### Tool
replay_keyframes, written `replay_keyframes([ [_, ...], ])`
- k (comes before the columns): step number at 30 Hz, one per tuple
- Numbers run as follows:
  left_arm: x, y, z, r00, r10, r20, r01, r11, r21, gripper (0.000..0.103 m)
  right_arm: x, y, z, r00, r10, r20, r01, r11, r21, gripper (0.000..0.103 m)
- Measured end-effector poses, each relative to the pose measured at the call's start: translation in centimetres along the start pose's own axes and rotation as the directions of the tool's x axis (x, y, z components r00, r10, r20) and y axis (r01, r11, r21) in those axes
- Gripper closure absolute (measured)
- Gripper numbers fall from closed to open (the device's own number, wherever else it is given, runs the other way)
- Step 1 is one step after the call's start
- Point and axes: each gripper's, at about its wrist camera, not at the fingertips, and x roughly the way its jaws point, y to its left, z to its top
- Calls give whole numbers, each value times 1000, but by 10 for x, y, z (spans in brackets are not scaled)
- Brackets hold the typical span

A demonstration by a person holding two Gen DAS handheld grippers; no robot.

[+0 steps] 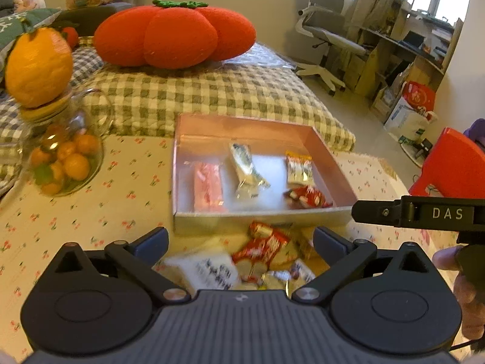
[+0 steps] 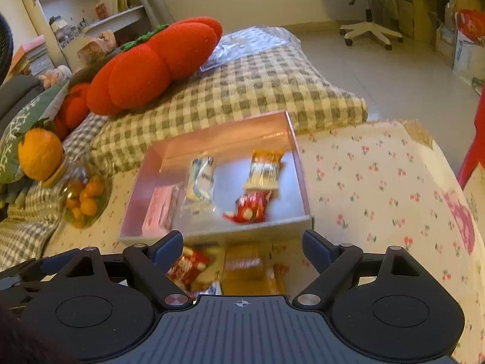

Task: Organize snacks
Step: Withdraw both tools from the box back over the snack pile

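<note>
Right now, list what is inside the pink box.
Inside the pink box: pink packet, silver-blue packet, yellow-white packet, red packet. Anything beneath them is hidden.

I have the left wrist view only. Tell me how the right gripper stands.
Observer: The right gripper is open, with nothing between its fingers.
Operator: Say what lies below it.
Observer: A blurred brownish-orange packet lies on the table, just outside the near wall of the box.
Operator: Report what stands behind the tomato cushion.
Observer: A white shelf, with a row of books at the top.
</note>
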Motion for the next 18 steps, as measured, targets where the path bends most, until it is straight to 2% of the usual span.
replay_keyframes([
  [4,-7,3,-11,1000,24,-17,-24,1000,1,1,-5,3,-13,999,-29,-19,28,1000,-13,15],
  [10,-12,7,-29,998,60,-34,-60,998,19,1,-9,3,-32,999,-27,-36,26,999,-30,15],
  [18,-17,15,-45,997,66,-44,-65,998,16,1,-10,-3,-50,999,-19,-51,15,997,-71,14],
])
